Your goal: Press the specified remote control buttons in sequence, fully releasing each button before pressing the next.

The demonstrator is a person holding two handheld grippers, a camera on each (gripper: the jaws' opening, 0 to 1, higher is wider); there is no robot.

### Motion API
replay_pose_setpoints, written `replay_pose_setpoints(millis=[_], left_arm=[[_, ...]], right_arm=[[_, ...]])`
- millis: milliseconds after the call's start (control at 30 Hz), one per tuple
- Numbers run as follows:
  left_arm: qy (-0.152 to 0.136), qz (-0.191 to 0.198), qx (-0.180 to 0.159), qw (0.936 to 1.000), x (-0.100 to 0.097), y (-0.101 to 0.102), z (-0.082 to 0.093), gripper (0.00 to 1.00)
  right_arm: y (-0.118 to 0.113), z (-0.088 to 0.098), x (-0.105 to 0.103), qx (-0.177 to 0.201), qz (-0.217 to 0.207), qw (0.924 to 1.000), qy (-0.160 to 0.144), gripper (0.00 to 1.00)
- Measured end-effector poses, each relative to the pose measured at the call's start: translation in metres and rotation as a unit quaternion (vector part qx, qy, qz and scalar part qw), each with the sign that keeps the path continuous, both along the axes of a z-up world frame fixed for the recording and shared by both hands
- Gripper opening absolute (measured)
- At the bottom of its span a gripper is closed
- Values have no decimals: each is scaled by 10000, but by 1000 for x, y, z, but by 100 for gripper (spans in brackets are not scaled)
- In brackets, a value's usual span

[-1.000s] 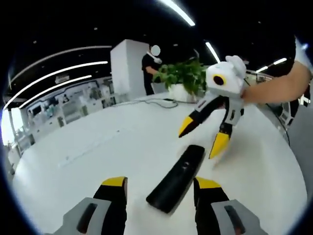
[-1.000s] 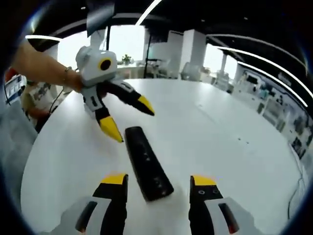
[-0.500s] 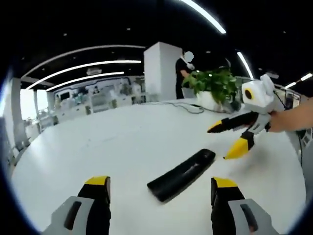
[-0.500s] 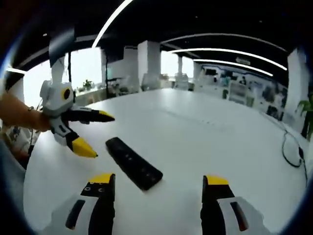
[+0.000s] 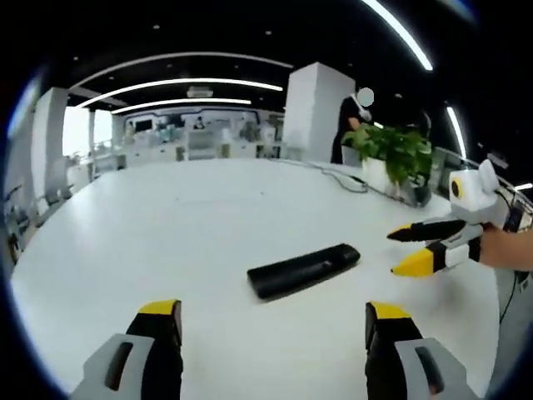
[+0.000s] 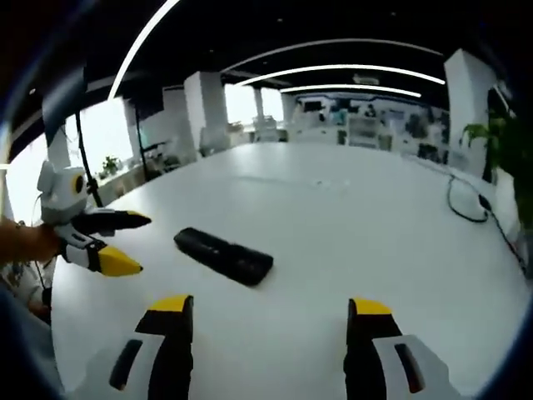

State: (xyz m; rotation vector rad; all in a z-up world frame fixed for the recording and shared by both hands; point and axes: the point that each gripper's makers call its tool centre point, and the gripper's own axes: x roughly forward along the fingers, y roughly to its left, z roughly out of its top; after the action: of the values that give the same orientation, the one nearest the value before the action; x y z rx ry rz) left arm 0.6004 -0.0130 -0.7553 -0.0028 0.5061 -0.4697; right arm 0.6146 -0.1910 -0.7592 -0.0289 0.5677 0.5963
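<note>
Remote control [image 5: 304,270] lies untouched on table [image 5: 166,225] — both grippers, jaws spread, have drawn farther back.

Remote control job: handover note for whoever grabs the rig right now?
Left tongs: open, empty, off the table.
Right tongs: open, empty, off the table.
Remote control: flat on the white table, lying between the two tongs, touched by neither.
Done: cannot tell from these views whether any button was pressed.
Left: bring one tong tip down on the specified buttons, releasing between presses.
</note>
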Motion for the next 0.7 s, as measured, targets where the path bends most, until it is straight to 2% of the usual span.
replay_pose_setpoints(millis=[200,267,700], left_arm=[[14,104,-29,9999,-21,-1,4,96],[16,80,2,10000,-27,-1,4,96],[27,-39,-65,10000,-56,-2,15,94]], right_arm=[[-6,1,-19,-51,-66,9999,115,75],[-3,4,-32,-158,42,9999,54,75],[-11,18,-66,-262,221,9994,18,70]])
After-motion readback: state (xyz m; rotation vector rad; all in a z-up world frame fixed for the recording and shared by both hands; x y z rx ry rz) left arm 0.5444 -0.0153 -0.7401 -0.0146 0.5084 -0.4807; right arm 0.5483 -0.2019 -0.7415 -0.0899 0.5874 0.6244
